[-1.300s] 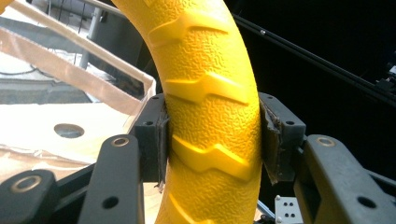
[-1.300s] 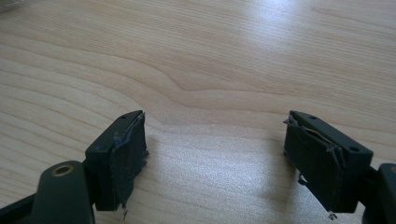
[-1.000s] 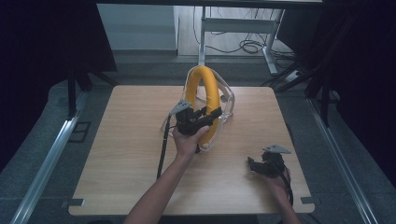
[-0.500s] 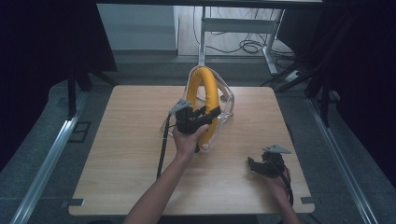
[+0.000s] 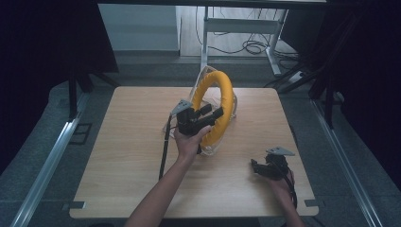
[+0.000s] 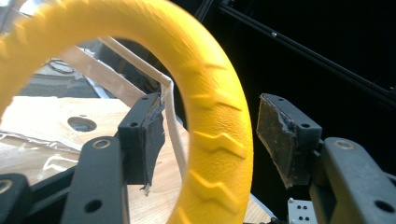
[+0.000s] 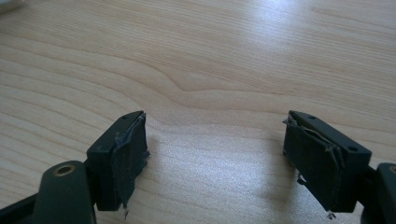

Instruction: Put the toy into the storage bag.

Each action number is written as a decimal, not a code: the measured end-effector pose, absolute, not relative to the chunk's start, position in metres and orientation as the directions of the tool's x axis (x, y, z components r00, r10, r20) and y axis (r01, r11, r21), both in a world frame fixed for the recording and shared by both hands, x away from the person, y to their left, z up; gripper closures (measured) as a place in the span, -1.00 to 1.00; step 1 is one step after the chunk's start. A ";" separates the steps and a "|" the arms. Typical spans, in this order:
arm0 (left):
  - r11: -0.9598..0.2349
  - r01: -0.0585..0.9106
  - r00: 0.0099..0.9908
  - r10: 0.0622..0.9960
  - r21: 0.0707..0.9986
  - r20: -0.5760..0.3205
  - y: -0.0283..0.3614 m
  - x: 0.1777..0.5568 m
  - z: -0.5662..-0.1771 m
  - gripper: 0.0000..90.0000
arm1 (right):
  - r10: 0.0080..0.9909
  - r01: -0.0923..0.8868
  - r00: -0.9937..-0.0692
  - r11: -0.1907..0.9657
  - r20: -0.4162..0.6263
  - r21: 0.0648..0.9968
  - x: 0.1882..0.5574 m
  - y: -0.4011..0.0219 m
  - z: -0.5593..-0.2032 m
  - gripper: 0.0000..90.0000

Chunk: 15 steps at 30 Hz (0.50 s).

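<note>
A yellow ring (image 5: 218,109) with a pebbled surface and moulded chevron grooves stands upright inside a clear plastic bag (image 5: 235,101) at the far middle of the pale wood-grain surface (image 5: 118,161). The left hand-held gripper (image 5: 206,113) has just been opening: its jaws straddle the ring's tube with a gap at each worn black pad (image 6: 278,135). The right hand-held gripper (image 5: 256,167) rests at the near right, jaws apart over bare wood.

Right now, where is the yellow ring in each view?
High view: the yellow ring stands on edge mid-table, beside the left hand.
Left gripper view: the ring arcs from top left to bottom centre, between the open tongs.
Right gripper view: bare wood.
Shared landmark: the wooden table.
</note>
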<state>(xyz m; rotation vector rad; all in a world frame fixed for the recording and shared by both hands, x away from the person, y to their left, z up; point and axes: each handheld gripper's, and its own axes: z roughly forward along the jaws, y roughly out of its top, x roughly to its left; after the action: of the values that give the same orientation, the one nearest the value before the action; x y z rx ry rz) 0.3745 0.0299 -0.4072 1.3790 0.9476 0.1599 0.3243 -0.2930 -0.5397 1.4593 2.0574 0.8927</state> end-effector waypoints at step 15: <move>0.204 0.410 0.645 0.625 0.889 -0.440 0.077 0.353 -0.404 -0.18 | 0.945 0.645 -0.327 0.225 -0.003 0.731 0.324 -0.293 -0.540 -0.51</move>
<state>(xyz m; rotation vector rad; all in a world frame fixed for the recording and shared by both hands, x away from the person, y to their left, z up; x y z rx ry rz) 0.3529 0.0770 -0.4037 1.4179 0.9364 0.1854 0.3243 -0.2926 -0.5397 1.4610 2.0545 0.8898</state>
